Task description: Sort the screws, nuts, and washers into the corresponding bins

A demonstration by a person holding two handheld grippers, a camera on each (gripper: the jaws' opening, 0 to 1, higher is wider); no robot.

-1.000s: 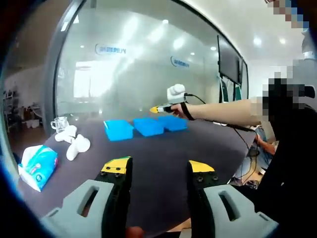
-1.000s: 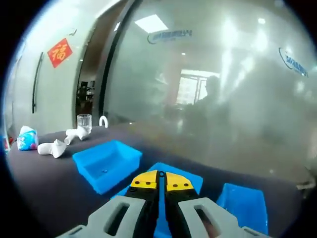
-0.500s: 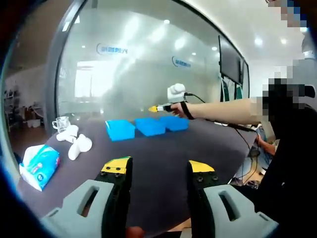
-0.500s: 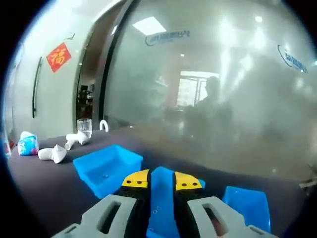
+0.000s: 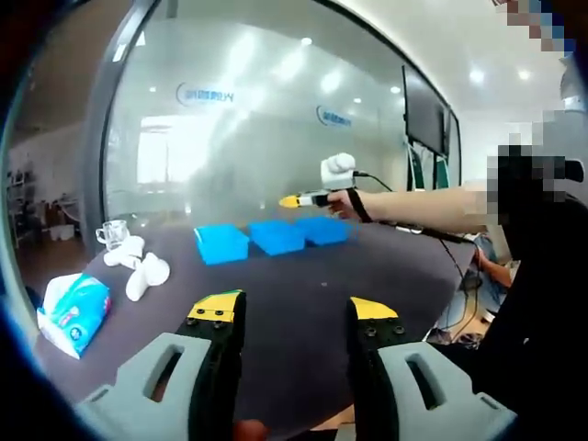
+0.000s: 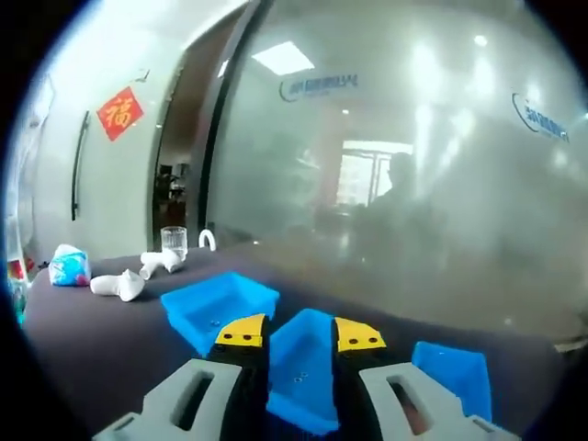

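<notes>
The right gripper (image 6: 301, 334) was closed a second ago; its jaws now stand apart (yellow tips either side of the middle blue bin (image 6: 301, 372)). In the left gripper view it has risen slightly.

I'm looking across a dark table (image 5: 303, 294) with a matte grey-purple top. Three blue bins sit on it in a row towards the far edge, close beside one another: the left bin (image 5: 221, 243), the middle bin (image 5: 277, 236) and the right bin (image 5: 323, 229). In the right gripper view I see small dark specks inside the left and middle bins. At the far left stands a clear glass (image 5: 112, 232), next to several white pieces (image 5: 138, 263). Nearer, at the left edge, lies a blue-and-white tissue pack (image 5: 71, 310).
</notes>
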